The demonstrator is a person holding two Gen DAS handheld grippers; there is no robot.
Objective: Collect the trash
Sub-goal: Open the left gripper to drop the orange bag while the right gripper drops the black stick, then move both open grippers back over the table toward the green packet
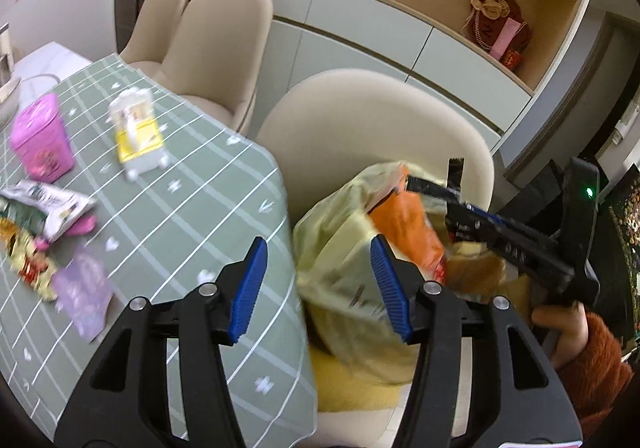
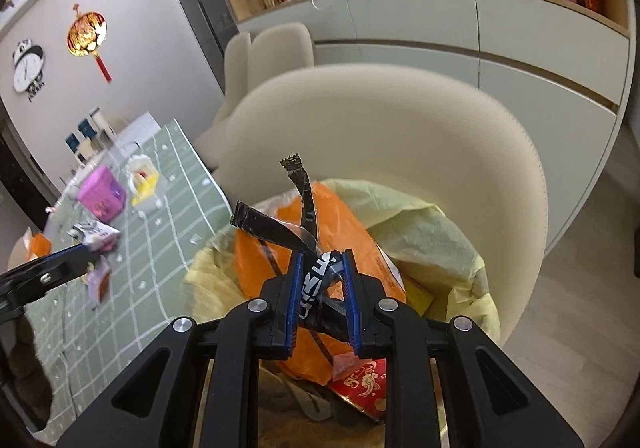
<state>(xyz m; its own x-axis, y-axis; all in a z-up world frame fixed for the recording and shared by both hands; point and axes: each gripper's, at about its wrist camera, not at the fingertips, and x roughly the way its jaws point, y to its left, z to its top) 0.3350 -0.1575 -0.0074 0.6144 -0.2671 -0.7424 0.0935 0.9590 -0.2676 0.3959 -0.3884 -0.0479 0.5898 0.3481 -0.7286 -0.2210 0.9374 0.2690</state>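
Note:
A yellow trash bag (image 2: 448, 224) sits open on a beige chair (image 2: 400, 127), with an orange bag (image 2: 344, 224) and red packaging inside. My right gripper (image 2: 320, 268) is shut on a black wrapper (image 2: 276, 232) and holds it over the bag's mouth. It also shows in the left wrist view (image 1: 460, 203), above the bag (image 1: 340, 240). My left gripper (image 1: 318, 260) is open and empty, over the table edge beside the bag. Several wrappers (image 1: 44, 207) lie on the green checked tablecloth (image 1: 180, 207).
A pink box (image 1: 40, 135) and a yellow-white carton (image 1: 136, 127) stand on the table. Two more beige chairs (image 1: 216, 47) stand behind it. A cabinet with shelves (image 1: 400, 27) runs along the back wall.

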